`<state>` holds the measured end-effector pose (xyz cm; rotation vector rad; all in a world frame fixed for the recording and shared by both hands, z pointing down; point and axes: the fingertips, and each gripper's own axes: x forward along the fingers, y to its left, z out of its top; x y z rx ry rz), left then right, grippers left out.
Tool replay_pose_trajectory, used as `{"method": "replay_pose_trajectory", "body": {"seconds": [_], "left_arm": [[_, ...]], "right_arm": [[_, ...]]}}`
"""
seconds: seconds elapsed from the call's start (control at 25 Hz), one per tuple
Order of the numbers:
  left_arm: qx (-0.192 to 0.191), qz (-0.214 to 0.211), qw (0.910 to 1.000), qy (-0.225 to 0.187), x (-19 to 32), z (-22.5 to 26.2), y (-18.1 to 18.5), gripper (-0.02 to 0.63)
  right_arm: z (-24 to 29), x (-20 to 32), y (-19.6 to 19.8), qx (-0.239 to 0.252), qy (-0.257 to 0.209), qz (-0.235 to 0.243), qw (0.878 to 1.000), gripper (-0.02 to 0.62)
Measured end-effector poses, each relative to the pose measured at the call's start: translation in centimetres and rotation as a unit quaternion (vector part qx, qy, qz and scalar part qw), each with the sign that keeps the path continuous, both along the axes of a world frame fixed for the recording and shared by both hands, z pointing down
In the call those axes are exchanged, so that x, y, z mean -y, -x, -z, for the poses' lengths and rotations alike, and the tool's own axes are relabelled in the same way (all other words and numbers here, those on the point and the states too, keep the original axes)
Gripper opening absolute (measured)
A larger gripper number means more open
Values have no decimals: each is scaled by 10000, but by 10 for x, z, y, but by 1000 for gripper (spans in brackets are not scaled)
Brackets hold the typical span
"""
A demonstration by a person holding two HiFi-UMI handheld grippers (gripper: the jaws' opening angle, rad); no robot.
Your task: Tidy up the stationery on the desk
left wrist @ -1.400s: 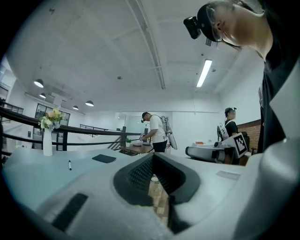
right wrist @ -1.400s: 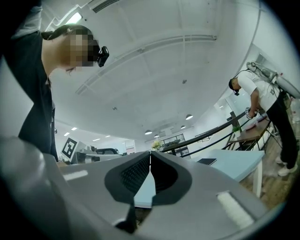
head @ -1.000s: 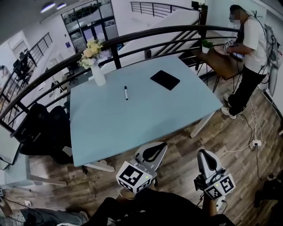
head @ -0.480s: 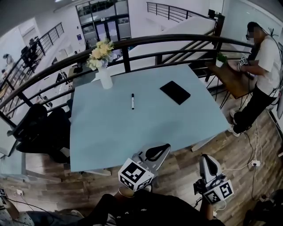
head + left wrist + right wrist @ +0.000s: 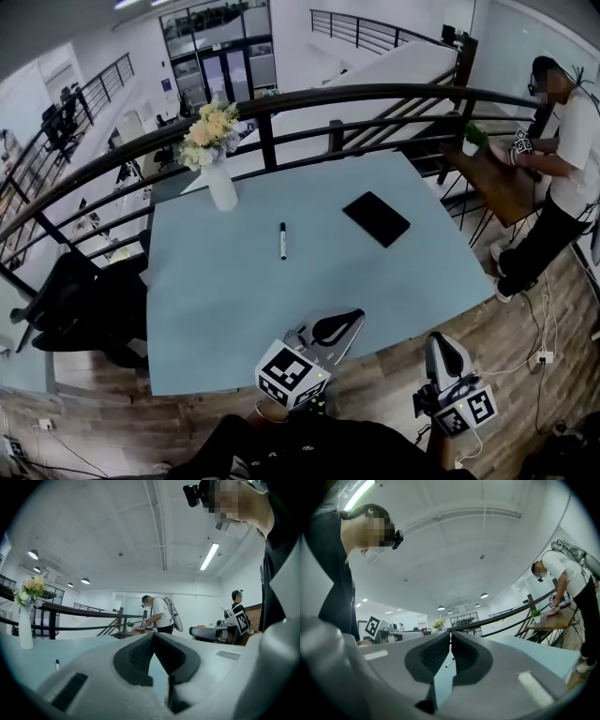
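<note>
A black-and-white marker pen point(image 5: 282, 240) lies on the pale blue desk point(image 5: 225, 309), near its middle. It also shows as a small mark point(image 5: 57, 664) at the left of the left gripper view and between the jaws in the right gripper view as the pen point(image 5: 449, 661). A black notebook point(image 5: 376, 218) lies flat toward the desk's far right. My left gripper point(image 5: 349, 317) hovers over the desk's near edge, jaws shut and empty. My right gripper point(image 5: 441, 339) is off the desk, over the wooden floor, jaws shut with nothing held.
A white vase of flowers point(image 5: 217, 155) stands at the desk's far left corner. A black railing point(image 5: 375, 94) runs behind the desk. Black office chairs point(image 5: 80, 305) sit to the left. A person point(image 5: 567, 178) works at a wooden table point(image 5: 492, 178) at the right.
The view has shifted so the desk sits closer and more central. Both grippers stay low at the near edge, still shut. The pen and notebook have not moved on the desk.
</note>
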<state>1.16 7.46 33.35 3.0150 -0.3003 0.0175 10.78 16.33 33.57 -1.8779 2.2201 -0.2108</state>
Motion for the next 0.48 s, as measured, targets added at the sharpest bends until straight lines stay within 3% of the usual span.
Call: {"method": "replay_pose_trajectory", "body": {"seconds": [0.2,0.48], "left_arm": [[-21,-14,10000,45,33,-5,5,-6],[-79,185,9993,306,65,-17,15,-2]], "right_arm": [[4,40,1,-200,-203,36,9996,2],[-8,83,1,-221,20,166,9996,2]]}}
